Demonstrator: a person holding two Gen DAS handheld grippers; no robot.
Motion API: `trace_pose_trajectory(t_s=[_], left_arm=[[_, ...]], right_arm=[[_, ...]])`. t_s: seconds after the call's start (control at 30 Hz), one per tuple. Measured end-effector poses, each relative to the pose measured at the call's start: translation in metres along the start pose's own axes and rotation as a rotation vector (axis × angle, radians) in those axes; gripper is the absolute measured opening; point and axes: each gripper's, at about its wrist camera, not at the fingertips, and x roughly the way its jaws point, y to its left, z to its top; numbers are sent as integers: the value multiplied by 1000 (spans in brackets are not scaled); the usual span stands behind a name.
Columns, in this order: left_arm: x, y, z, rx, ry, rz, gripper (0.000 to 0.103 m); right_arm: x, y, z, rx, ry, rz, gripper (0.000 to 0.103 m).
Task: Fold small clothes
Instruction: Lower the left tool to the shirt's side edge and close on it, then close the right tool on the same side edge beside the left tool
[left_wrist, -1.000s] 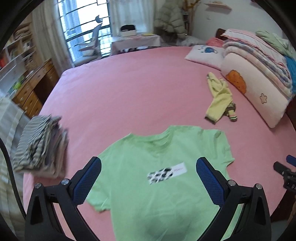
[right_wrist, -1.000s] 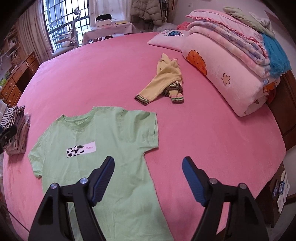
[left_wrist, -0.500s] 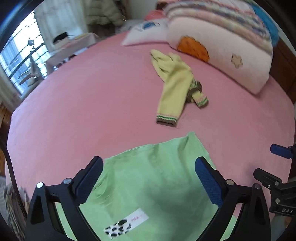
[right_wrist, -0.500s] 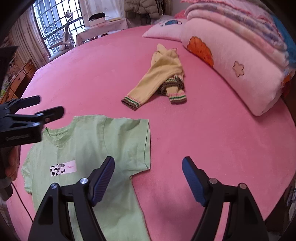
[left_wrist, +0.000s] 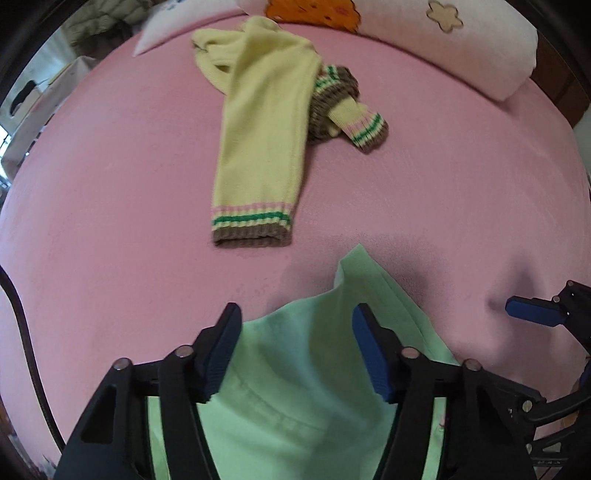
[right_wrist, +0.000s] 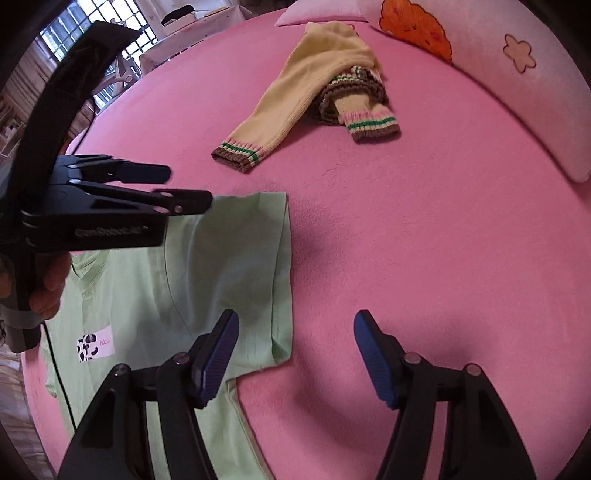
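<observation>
Left wrist view: left tongs (left_wrist: 295, 325), half-wide and closing, straddle the green T-shirt's (left_wrist: 295, 387) shoulder on the bed (left_wrist: 129, 221); right tongs (right_wrist: 293, 332), closing, straddle its sleeve hem (right_wrist: 282, 325).

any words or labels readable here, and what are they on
"GenRobot.ai", blurred and only roughly legible: on the side of the left gripper, as the right wrist view shows it.
Short pink word starting "Moo", rest too blurred: on the white cow-spot patch on the green t-shirt.
Small print on the right gripper's body, low in the left wrist view: too small to read.
</observation>
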Motion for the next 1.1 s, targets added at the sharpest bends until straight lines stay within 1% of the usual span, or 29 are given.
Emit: trace_pose_trajectory(t_s=[0.07,0.17,0.3,0.4,0.5,0.63,0.67,0.77,0.87,1.03,1.07,1.1], left_arm=[[15,-4,4,20,27,-6,44],[33,-9,10,33,42,9,34],[46,-13,17,9,19,-4,34],[53,-18,20,2,8,-35,34],[58,-21,18,25,15,-73,34],[55,-17,12,62,28,-135,34],[53,-17,11,69,34,-141,34],[57,-13,9,91,57,-140,34],[63,-10,11,93,77,-144,34],[76,-12,24,110,98,-147,34],[69,-1,20,118,105,-148,34],[70,-4,26,126,110,-146,34]], right_arm=[[7,0,3,6,4,19,65],[19,-1,8,17,13,32,65],[33,0,14,21,20,35,65],[43,1,19,13,30,31,65],[52,0,20,7,46,25,65],[62,-1,18,17,63,48,65],[64,-1,17,17,68,49,65],[66,-2,15,18,74,52,65],[64,-7,12,48,80,75,65],[61,-17,3,102,98,105,65],[60,-18,1,108,102,108,65],[62,-19,0,110,105,108,65]])
